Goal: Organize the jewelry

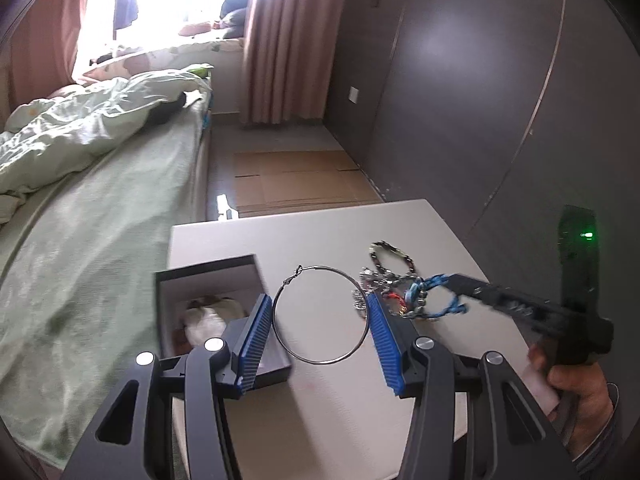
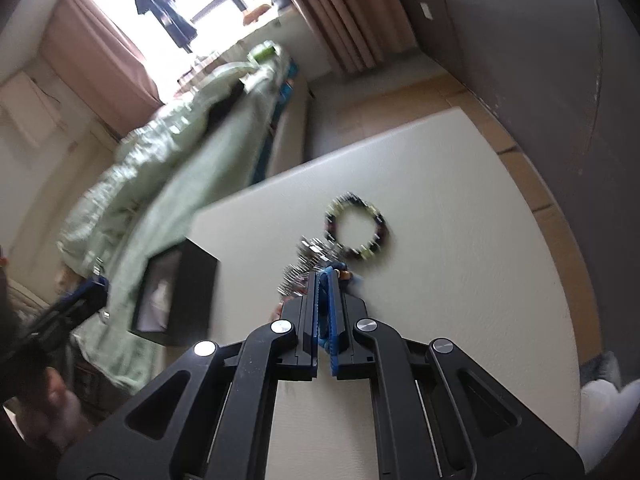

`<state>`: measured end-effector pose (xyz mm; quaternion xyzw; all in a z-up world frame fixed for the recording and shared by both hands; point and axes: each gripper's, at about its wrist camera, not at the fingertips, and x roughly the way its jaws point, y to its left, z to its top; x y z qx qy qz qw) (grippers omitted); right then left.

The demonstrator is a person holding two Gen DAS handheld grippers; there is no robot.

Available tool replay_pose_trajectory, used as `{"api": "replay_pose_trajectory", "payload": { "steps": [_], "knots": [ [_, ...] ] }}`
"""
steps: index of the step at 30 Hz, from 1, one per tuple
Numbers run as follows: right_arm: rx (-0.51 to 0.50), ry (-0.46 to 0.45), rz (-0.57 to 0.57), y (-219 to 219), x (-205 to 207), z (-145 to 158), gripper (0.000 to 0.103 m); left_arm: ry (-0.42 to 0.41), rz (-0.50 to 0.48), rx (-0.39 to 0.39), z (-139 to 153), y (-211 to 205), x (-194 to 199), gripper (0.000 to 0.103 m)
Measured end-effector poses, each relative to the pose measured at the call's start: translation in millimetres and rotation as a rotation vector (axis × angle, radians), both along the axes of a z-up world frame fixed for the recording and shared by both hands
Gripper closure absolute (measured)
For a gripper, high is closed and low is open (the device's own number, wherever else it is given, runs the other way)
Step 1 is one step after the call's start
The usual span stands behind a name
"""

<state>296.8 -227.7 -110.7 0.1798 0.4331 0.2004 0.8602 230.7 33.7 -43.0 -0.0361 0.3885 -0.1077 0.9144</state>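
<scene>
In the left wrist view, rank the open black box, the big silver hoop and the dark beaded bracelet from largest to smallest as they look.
1. Open black box.
2. Large silver wire hoop, nearly the box's size and closer to the camera, so that order is unsure.
3. Dark beaded bracelet, clearly smallest, though farthest away.

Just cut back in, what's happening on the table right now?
The right gripper is shut on the blue cord bracelet, at the edge of the tangled jewelry pile on the white table. The left gripper hangs open over the big silver hoop, which lies flat beside the open dark box. The beaded bracelet lies apart on the table, untouched.
</scene>
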Motion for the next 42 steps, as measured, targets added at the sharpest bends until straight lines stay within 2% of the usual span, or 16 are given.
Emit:
{"api": "replay_pose_trajectory", "payload": {
  "steps": [5,11,20,21,22,24,27,33,40,42],
  "knots": [
    [0.085,-0.073,0.016,3,-4,18,0.098,-0.008,0.037,0.004,6,22,-5,0.056],
    [0.152,-0.136,0.056,15,-6,34,0.098,0.001,0.076,0.009,-1,39,-4,0.056],
    [0.183,-0.196,0.161,59,0,50,0.098,0.054,0.140,0.000,-27,61,7,0.054],
    [0.184,-0.199,0.171,63,0,51,0.098,0.060,0.144,-0.005,-29,63,8,0.050],
    [0.185,-0.203,0.190,71,2,52,0.098,0.067,0.158,-0.010,-30,67,9,0.034],
    [0.189,-0.209,0.217,83,3,54,0.098,0.051,0.185,-0.020,-30,75,7,0.023],
    [0.192,-0.214,0.266,106,7,56,0.098,0.034,0.206,-0.043,-26,88,2,0.023],
    [0.189,-0.212,0.343,142,4,56,0.098,0.033,0.257,-0.036,-25,111,-5,0.023],
    [0.203,-0.175,0.397,165,1,51,0.097,0.023,0.305,-0.036,-27,130,-16,0.008],
    [0.185,-0.131,0.407,172,2,45,0.092,0.023,0.310,-0.041,-28,132,-18,0.009]
  ]
}}
